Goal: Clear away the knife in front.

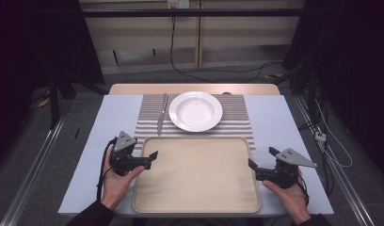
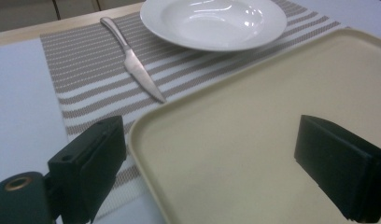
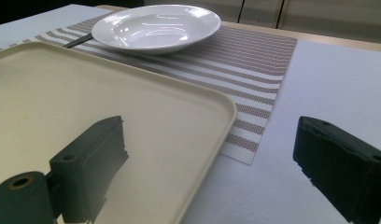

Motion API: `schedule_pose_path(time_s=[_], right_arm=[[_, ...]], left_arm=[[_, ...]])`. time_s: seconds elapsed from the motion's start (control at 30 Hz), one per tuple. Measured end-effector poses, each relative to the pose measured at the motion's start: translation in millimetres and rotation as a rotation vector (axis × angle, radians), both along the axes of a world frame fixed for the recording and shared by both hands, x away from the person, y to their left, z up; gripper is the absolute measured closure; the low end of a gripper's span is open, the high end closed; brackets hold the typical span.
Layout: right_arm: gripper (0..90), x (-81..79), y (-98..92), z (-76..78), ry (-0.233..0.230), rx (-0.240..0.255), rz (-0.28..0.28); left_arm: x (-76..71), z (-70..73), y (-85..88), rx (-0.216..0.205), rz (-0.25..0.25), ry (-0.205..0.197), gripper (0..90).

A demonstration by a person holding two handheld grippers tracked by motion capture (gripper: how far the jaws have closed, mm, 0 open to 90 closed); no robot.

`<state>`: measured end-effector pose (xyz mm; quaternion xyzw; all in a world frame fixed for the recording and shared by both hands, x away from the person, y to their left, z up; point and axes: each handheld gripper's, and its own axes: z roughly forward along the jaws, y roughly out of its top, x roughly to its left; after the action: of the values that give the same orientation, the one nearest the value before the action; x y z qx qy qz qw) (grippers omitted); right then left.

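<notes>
Straddling tray with both grippers, nothing held yet. Tray: near centre of table, long axis left-right, far edge overlapping striped mat. Your left gripper: jaws wide open, empty, over tray's near-left rim. Your right gripper: jaws wide open, empty, just beside right rim. Plate far centre on mat. Knife just left of plate, axis near-far, nearer your left gripper – likely left-hand pick.
</notes>
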<state>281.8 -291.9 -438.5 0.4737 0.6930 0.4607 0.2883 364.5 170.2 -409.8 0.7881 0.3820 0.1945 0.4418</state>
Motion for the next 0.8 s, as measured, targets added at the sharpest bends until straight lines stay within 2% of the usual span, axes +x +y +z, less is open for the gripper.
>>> schedule_pose_path(time_s=[0.2, 0.23, 0.27, 0.4, 0.43, 0.5, 0.63, 0.67, 0.8], right_arm=[[8.8, 0.5, 2.4, -0.1, 0.0, -0.007, 0.008], [8.8, 0.7, 2.4, 0.0, -0.001, -0.005, 0.008], [8.8, 1.3, 2.4, 0.0, -0.004, -0.008, 0.007], [8.6, 3.6, 4.1, -0.4, 0.004, -0.01, 0.013], [8.7, 4.1, 4.6, -0.8, 0.008, -0.008, 0.016], [8.7, 4.0, 4.4, -0.9, 0.009, -0.008, 0.018], [8.5, 3.4, 3.6, -0.2, 0.006, -0.009, 0.013], [8.5, 3.6, 4.3, -0.3, 0.008, -0.007, 0.016], [8.5, 3.6, 5.5, -0.9, 0.01, -0.013, 0.023]], left_arm=[[21.1, 5.4, -8.1, 0.011, 0.016, -0.014, 9.9], [21.1, 5.4, -8.1, 0.011, 0.016, -0.014, 9.8], [28.1, 5.8, -10.4, 0.014, 0.012, -0.005, 9.5], [38.1, 6.0, -13.6, 0.023, 0.014, 0.008, 9.5], [45.1, 6.8, -15.6, 0.029, 0.02, 0.016, 9.5], [52.1, 7.5, -17.2, 0.026, 0.029, 0.005, 10.0], [68.1, 8.5, -22.3, 0.02, 0.032, 0.029, 10.8], [70.9, 8.8, -22.8, 0.034, 0.029, 0.032, 11.5], [83.2, 8.7, -25.7, 0.021, 0.049, 0.051, 12.1]])
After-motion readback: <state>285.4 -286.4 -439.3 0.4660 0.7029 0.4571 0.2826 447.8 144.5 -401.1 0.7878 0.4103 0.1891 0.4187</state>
